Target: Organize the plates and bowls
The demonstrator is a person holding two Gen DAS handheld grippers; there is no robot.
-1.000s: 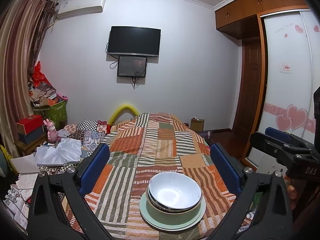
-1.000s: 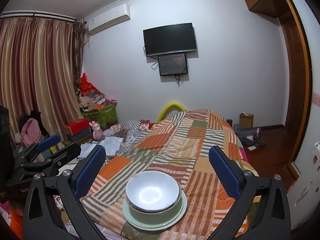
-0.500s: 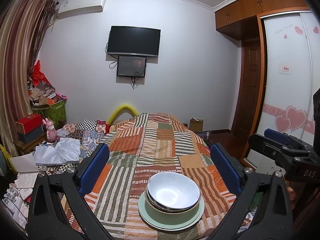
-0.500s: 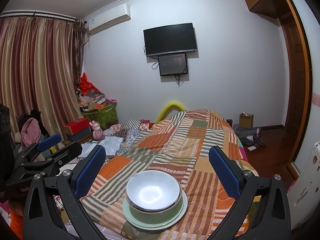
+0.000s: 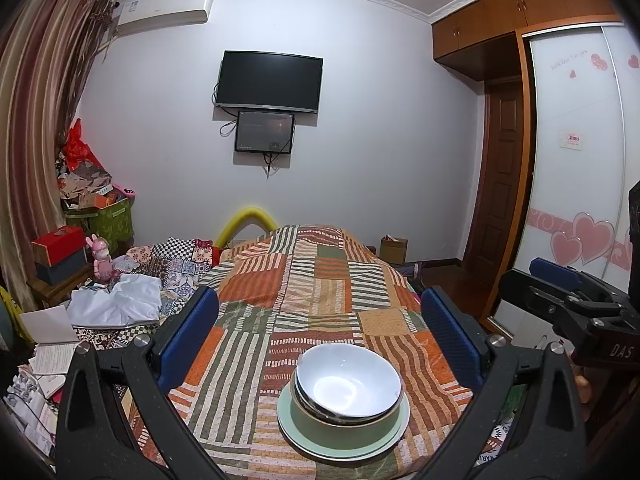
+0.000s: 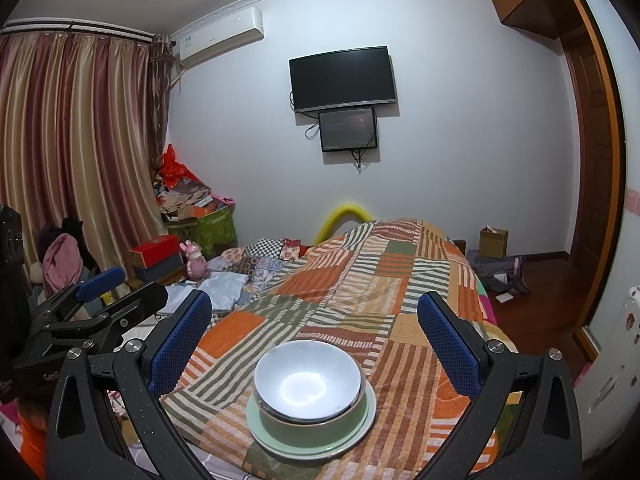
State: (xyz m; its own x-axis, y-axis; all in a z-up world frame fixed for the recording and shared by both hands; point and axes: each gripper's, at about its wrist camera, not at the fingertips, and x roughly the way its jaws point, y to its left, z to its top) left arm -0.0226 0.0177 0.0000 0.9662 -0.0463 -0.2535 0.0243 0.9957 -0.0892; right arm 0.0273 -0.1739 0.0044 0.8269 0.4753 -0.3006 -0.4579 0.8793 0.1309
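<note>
A white bowl [image 5: 347,385] [image 6: 307,376] is nested inside a green bowl [image 5: 340,429] [image 6: 320,419], and both stand on a pale green plate [image 5: 394,438] [image 6: 362,426] at the near end of the striped patchwork bedspread [image 5: 304,300] [image 6: 360,300]. My left gripper [image 5: 320,332] is open and held above and behind the stack, nothing between its blue pads. My right gripper [image 6: 314,330] is open too, empty, with the stack low between its fingers. Each gripper shows at the edge of the other's view.
Folded white cloth [image 5: 116,300], patterned fabrics and papers [image 5: 52,356] lie left of the bed. Boxes [image 5: 60,248] and a pink toy [image 5: 102,258] stand by the curtain. A wardrobe [image 5: 576,200] is on the right; a cardboard box [image 6: 494,242] sits on the wooden floor.
Both grippers stay open and nearly still. The left view has drifted very slightly; the stack has not moved.
</note>
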